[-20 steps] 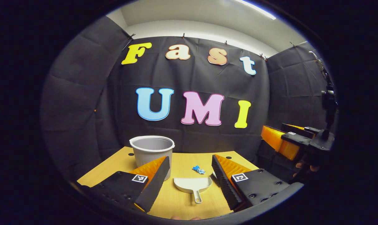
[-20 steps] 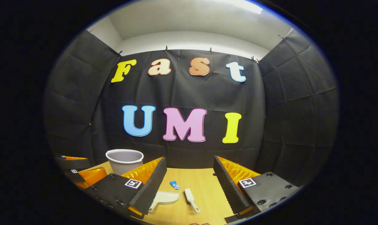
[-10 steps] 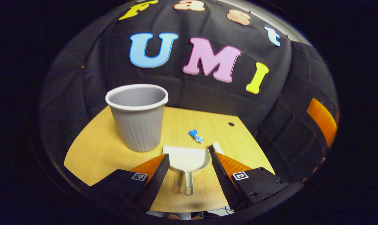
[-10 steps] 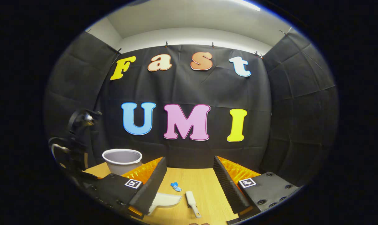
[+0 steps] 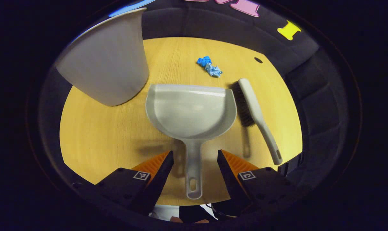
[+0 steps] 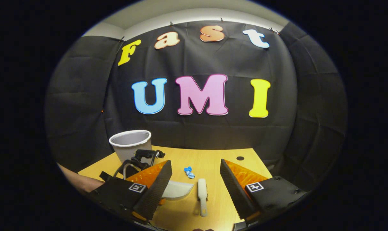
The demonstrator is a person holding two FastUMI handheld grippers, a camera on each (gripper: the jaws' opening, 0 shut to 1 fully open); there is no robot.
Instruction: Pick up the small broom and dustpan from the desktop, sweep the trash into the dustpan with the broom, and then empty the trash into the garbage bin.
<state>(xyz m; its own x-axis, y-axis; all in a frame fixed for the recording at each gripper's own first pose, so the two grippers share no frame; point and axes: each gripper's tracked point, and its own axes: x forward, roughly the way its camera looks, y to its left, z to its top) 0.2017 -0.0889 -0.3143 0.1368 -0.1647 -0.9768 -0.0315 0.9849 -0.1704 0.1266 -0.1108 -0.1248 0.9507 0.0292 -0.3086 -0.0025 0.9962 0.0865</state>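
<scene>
Desktop [image 5: 94, 138], left to right: garbage bin [image 5: 107, 64]; dustpan [image 5: 190, 109] lying flat, its handle between the spread fingers of the left gripper [image 5: 194, 160], untouched; blue trash [image 5: 209, 66] beyond its lip; broom [image 5: 255, 112] just right of the pan. Right gripper [image 6: 195, 179] hangs spread above the broom. Step in hand: pickup; next, the left likely drops and pinches the handle.

Right gripper [image 6: 195, 166] above desk [image 6: 219, 154], jaws wide apart. Broom [image 6: 202, 194] flat between fingers at 6 o'clock — untouched. Trash [image 6: 189, 172] just beyond, at 11 o'clock from broom. Dustpan [image 6: 178, 190] at 9 o'clock of broom, partly hidden. Bin [image 6: 130, 144] upright at 10 o'clock — left gripper [image 6: 139, 160] before it.
</scene>
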